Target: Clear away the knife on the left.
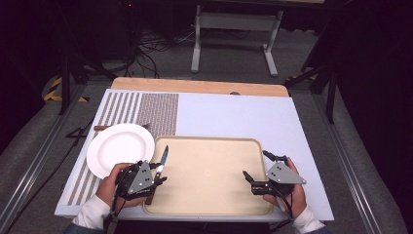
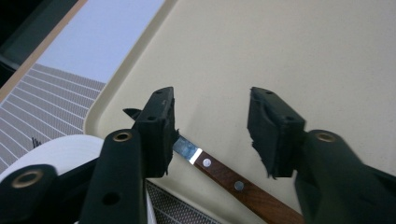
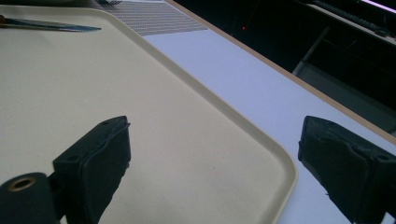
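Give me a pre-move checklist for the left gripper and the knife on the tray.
1. Knife lying on the tray, blade toward the far left corner: ok.
2. Left gripper jaws apart, pads off the knife: ok.
3. Knife handle clear of the tray's near rim: cannot tell.
4. Right gripper open, nothing between its jaws: ok.
5. Plate on the mat, left of the tray: ok.
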Available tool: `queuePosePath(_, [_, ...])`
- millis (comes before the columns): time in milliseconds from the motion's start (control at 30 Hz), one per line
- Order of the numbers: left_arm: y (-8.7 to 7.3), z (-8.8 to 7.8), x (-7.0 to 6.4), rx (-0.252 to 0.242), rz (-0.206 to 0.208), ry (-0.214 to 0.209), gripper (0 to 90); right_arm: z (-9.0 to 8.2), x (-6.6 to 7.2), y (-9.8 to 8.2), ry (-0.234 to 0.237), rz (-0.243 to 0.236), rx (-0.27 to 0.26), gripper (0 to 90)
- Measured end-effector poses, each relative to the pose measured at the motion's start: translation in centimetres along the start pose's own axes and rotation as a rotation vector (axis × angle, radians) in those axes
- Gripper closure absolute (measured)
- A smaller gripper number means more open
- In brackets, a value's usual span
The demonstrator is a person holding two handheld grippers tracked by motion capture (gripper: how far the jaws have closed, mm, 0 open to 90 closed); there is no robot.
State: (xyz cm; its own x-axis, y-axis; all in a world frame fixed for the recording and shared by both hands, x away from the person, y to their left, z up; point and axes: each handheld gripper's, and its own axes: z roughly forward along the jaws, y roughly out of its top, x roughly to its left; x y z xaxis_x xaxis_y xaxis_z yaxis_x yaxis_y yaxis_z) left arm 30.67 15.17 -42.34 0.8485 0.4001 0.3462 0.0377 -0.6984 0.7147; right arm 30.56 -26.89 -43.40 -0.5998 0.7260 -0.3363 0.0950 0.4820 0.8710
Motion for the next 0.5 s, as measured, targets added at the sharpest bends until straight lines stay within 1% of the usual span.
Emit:
queuePosePath(67, [0.00, -0.08, -0.03, -0.008, 0.000, 0.002, 45.8, 0.01, -0.01, 0.00, 0.000, 0.001, 0.001, 10.0])
queuePosePath(100, [0.00, -0.13, 0.03, -0.009, -0.001, 0.012, 43.5, 0.01, 0.00, 0.00, 0.000, 0.000, 0.000, 10.0])
queuePosePath(133, [-0.03, -0.17, 0.07, -0.005, -0.007, 0.020, 42.3, 0.00, 0.00, 0.00, 0.000, 0.000, 0.000, 10.0])
queuePosePath(167, [-0.04, -0.19, 0.15, -0.012, -0.004, 0.028, 40.8, 0.01, 0.01, 0.00, 0.000, 0.000, 0.000, 10.0])
queuePosePath(200, [-0.04, -0.19, 0.15, -0.012, -0.004, 0.028, 40.1, 0.01, 0.01, 0.00, 0.000, 0.000, 0.000, 10.0])
queuePosePath(300, [-0.05, -0.41, 0.20, -0.033, -0.011, 0.026, 38.1, 0.00, -0.02, -0.01, -0.003, 0.002, 0.000, 10.0])
queuePosePath(333, [-0.06, -0.48, 0.24, -0.037, -0.008, 0.036, 36.1, -0.01, -0.04, -0.01, -0.003, 0.003, 0.000, 10.0])
queuePosePath(367, [-0.06, -0.48, 0.24, -0.037, -0.008, 0.036, 35.1, 0.00, -0.03, -0.01, -0.003, 0.002, 0.000, 10.0])
queuePosePath(400, [-0.11, -0.51, 0.33, -0.036, -0.021, 0.040, 33.2, 0.00, -0.03, -0.01, -0.002, 0.003, 0.000, 9.9])
queuePosePath(433, [-0.11, -0.51, 0.33, -0.036, -0.021, 0.040, 30.9, 0.00, -0.03, -0.01, -0.002, 0.003, 0.000, 9.9])
queuePosePath(467, [-0.20, -0.60, 0.47, -0.041, -0.035, 0.058, 29.3, 0.01, -0.01, 0.00, -0.001, 0.003, -0.001, 10.0])
queuePosePath(500, [-0.20, -0.60, 0.47, -0.041, -0.035, 0.058, 28.9, 0.01, -0.01, 0.00, -0.001, 0.003, -0.001, 10.0])
